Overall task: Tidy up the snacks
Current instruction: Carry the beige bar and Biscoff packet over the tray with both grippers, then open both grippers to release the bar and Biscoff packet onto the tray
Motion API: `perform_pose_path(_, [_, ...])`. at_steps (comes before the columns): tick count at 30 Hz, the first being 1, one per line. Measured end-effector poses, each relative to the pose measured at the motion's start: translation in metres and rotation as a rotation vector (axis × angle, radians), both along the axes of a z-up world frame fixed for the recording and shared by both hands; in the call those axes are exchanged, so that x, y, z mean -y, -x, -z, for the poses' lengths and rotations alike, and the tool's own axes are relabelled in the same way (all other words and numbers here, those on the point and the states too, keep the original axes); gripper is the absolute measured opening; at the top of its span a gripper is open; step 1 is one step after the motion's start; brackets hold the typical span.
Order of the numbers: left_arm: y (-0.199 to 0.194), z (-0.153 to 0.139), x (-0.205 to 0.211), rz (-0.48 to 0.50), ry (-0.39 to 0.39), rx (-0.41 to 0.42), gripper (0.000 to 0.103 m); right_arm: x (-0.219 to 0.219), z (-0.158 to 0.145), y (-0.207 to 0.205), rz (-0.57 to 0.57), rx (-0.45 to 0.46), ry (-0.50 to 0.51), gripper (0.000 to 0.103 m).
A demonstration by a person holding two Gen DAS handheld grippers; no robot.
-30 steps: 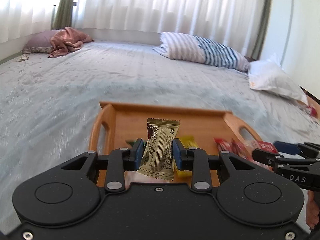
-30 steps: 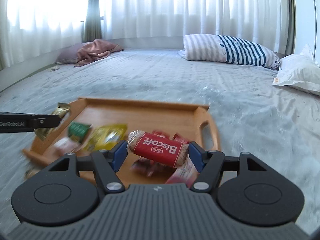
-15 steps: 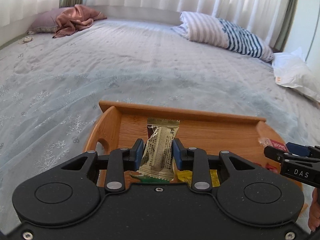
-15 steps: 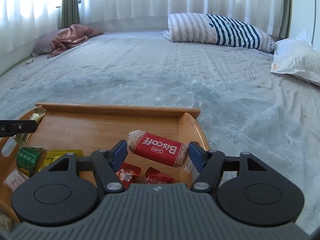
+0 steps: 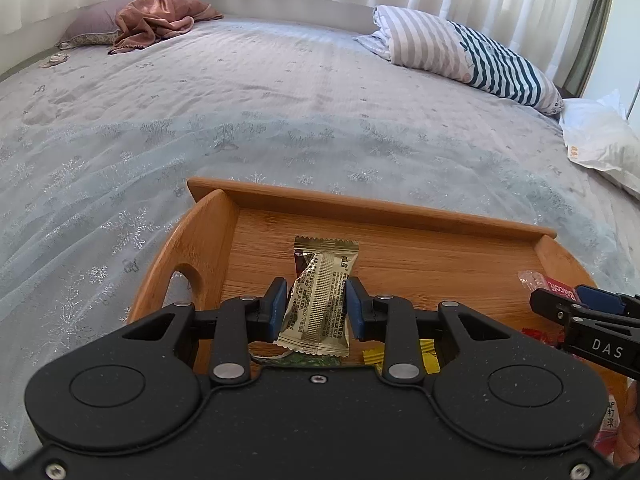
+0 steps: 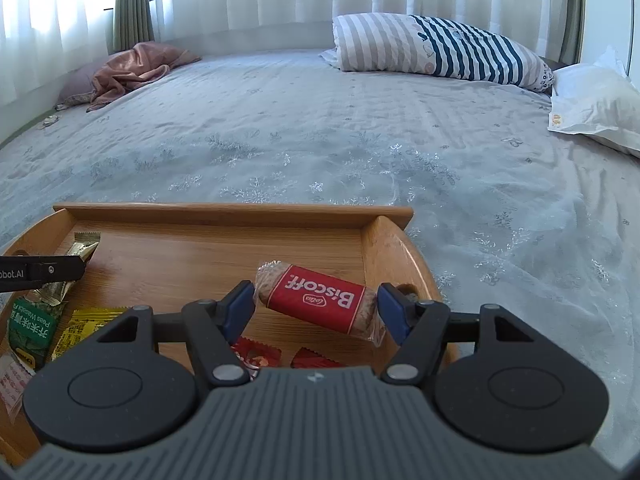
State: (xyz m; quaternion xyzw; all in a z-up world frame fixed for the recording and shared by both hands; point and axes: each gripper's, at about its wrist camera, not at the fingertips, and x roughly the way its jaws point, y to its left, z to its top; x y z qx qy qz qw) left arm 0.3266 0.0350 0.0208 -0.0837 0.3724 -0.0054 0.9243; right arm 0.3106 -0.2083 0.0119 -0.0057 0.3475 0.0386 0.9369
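Observation:
A wooden tray [image 5: 400, 216] [image 6: 224, 211] with cut-out handles lies on the bed. My left gripper [image 5: 317, 306] is shut on a gold snack packet [image 5: 320, 300], held upright over the tray's left part. That packet [image 6: 82, 246] and the left finger also show at the left edge of the right wrist view. My right gripper [image 6: 316, 300] is shut on a red Biscoff biscuit pack [image 6: 320, 299], gripped end to end over the tray's right side. In the left wrist view the right gripper [image 5: 560, 300] comes in from the right with the Biscoff pack [image 5: 554, 286].
Other snacks lie in the tray: a green wasabi-peas packet [image 6: 34, 330], a yellow packet [image 6: 86, 326], red wrappers [image 6: 256, 354]. Around it is the grey bedspread [image 6: 360, 152], with a striped pillow [image 6: 440, 52], a white pillow [image 6: 596, 100] and a pink cloth [image 6: 132, 70] far back.
Both grippers moved forward and lower over the tray, each keeping its snack; the tray's far wall and floor now fill more of both views. Motion blur in the right view is gone.

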Motion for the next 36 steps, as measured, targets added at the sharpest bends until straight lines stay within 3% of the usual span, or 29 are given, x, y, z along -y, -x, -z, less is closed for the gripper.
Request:
perform_pose_path(21, [0.002, -0.001, 0.007, 0.007, -0.044, 0.006, 0.032, -0.006, 0.008, -0.009, -0.030, -0.050, 0.005, 0.074])
perform_pose_path(23, [0.002, -0.001, 0.007, 0.006, -0.054, 0.007, 0.038, -0.007, 0.008, -0.009, -0.033, -0.051, 0.006, 0.082])
perform_pose_path(27, [0.007, -0.006, 0.007, 0.013, -0.051, 0.020, 0.051, -0.006, 0.001, -0.003, -0.031, -0.030, -0.029, 0.087])
perform_pose_path(31, [0.019, -0.019, 0.006, 0.027, -0.049, 0.056, 0.075, -0.002, -0.011, 0.008, -0.020, 0.004, -0.046, 0.091])
perform_pose_path(36, [0.047, -0.040, 0.009, 0.071, -0.067, 0.113, 0.092, 0.003, -0.029, 0.037, -0.037, 0.067, -0.029, 0.096])
